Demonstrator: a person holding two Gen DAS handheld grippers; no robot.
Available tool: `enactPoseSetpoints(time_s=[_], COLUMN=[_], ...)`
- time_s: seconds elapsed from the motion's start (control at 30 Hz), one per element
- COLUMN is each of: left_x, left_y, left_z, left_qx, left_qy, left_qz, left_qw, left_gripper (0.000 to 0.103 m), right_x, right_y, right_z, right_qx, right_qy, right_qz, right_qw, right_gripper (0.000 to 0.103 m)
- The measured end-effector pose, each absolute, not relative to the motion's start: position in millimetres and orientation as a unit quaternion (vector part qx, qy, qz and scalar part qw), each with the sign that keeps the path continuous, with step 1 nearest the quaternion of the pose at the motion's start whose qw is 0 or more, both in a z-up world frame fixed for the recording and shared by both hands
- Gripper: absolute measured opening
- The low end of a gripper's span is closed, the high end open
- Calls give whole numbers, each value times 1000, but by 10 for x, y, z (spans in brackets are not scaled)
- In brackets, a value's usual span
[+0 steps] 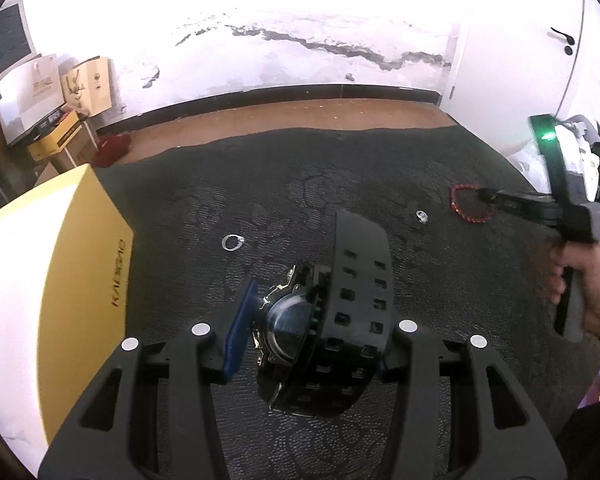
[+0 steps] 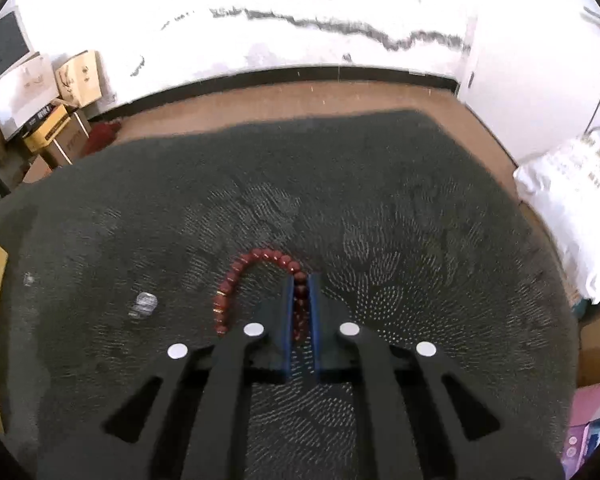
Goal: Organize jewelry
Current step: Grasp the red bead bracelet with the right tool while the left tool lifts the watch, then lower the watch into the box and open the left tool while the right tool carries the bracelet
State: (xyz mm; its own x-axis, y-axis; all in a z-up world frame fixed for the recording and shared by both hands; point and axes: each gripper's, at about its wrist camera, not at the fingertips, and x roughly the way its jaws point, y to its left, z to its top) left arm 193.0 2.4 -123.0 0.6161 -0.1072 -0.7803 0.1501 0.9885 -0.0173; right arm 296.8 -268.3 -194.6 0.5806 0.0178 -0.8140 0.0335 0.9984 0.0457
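Note:
My left gripper (image 1: 300, 332) is shut on a black watch (image 1: 352, 304), held on edge above the dark cloth (image 1: 260, 184), with the strap pointing away. A yellow box (image 1: 60, 280) lies to its left. My right gripper (image 2: 302, 312) is shut on a red bead bracelet (image 2: 236, 280) that lies on the cloth; it also shows in the left wrist view (image 1: 470, 204) at far right. A silver ring (image 1: 233, 242) and a small silver piece (image 1: 421, 216) lie on the cloth between them. Both show blurred in the right wrist view, ring (image 2: 29, 279) and piece (image 2: 144, 304).
Cardboard boxes (image 1: 86, 86) and a monitor (image 1: 8, 42) stand at the far left by the wall. A white bag (image 2: 576, 196) sits at the cloth's right edge. Brown floor (image 1: 300, 116) runs beyond the cloth's far edge.

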Motion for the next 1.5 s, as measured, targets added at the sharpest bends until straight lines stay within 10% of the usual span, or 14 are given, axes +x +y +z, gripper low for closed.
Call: enactPoseSetpoints(time_s=[0.67, 1.5], left_x=[1220, 980], left_y=[1318, 2779], left_z=[-512, -1115], left_qx=[-24, -100], left_qy=[434, 446], left_qz=[23, 112], left_qw=[900, 882], left_gripper=[48, 48], right_x=[1709, 1404], right_y=[-865, 1788], right_z=[-180, -288], right_qx=[-12, -90], right_qy=[393, 414], right_qz=[167, 284], right_qw=[904, 860], right_gripper=[8, 8])
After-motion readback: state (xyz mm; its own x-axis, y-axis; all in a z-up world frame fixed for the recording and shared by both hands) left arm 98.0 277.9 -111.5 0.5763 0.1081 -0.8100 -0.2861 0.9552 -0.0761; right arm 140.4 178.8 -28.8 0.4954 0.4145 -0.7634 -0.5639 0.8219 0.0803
